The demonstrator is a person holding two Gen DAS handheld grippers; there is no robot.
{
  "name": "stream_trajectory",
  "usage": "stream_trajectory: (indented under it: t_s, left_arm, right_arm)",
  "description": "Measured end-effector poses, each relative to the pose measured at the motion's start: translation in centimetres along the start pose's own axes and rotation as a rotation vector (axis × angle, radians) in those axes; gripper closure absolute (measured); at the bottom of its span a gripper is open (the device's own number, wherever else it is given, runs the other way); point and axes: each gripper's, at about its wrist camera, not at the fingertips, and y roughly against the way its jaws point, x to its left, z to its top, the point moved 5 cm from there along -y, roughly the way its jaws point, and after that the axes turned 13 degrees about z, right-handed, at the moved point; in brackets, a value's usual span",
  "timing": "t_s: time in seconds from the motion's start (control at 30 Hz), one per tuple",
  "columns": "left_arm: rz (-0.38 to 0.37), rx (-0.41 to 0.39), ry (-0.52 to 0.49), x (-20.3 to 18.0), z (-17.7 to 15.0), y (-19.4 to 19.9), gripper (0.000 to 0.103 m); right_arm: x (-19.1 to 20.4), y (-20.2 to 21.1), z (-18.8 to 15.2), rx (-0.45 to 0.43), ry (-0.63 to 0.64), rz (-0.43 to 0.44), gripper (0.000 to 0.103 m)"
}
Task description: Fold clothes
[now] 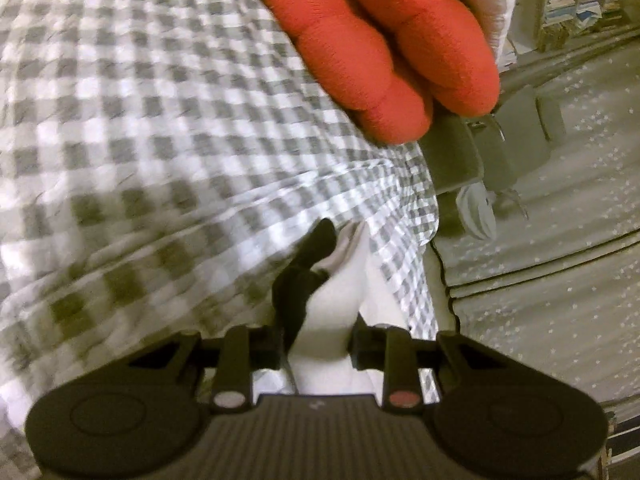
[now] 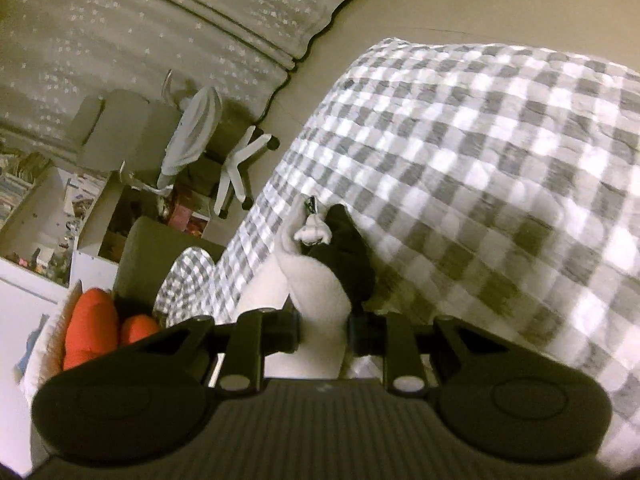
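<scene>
Above the grey-and-white checked bed quilt (image 1: pixel 140 120), both grippers hold up one garment, a white and black soft fabric piece (image 1: pixel 340 288), so that it hangs clear of the quilt instead of lying on it. In the left wrist view the left gripper (image 1: pixel 320 336) has its two fingers drawn in tight on the white part of the cloth, with a black fold standing up just beside it. The right gripper (image 2: pixel 324 328) is likewise clamped on the same garment (image 2: pixel 316 280), whose white bulk runs up between the fingers to a small bunched tip, the black part lying against its quilt side. Each gripper probably pinches an edge or corner so the piece can be stretched and squared before it is laid down for a fold (which part of the garment each one holds cannot be told, since the cloth is bunched and the frames are blurred).

Near the quilt's edge, an orange-red gloved hand (image 1: pixel 384 52) shows large in the left view; it seems to be the person's hand on the other gripper, which would put the two tools close together, as suits a narrow piece of clothing. Beyond the quilt, on the floor side, stand a white mesh office chair (image 2: pixel 196 132) and a grey star-patterned curtain (image 2: pixel 140 28).

Folding looks barely begun: no flat, creased layer is visible yet.
</scene>
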Motion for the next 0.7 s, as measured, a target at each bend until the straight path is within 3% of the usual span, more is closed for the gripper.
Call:
stream_trajectory:
  t_s: [0.1, 0.2, 0.3, 0.47, 0.53, 0.7]
  left_arm:
    - [-0.023, 0.01, -0.009, 0.5, -0.3, -0.5, 0.065]
    - [-0.05, 0.003, -0.014, 0.5, -0.4, -0.3, 0.055]
    - [-0.057, -0.019, -0.012, 0.2, -0.3, 0.1, 0.048]
    - [-0.044, -0.047, 0.033, 0.7, -0.4, -0.1, 0.053]
    - [-0.027, -0.065, 0.029, 0.8, -0.6, 0.0, 0.062]
    - [-0.016, -0.093, 0.01, 0.7, -0.8, 0.5, 0.069]
  right_arm:
    - [-1.0, 0.1, -0.4, 0.017, 0.002, 0.004, 0.074]
    - [-1.8, 0.6, -0.4, 0.026, -0.014, 0.02, 0.064]
    - [-2.0, 1.2, 0.0, 0.03, -0.026, 0.033, 0.062]
    - [-2.1, 2.1, 0.7, 0.009, -0.025, 0.026, 0.062]
    - [-1.7, 2.2, 0.8, -0.008, 0.02, 0.008, 0.061]
    - [-0.4, 2.6, 1.1, -0.055, 0.157, -0.045, 0.065]
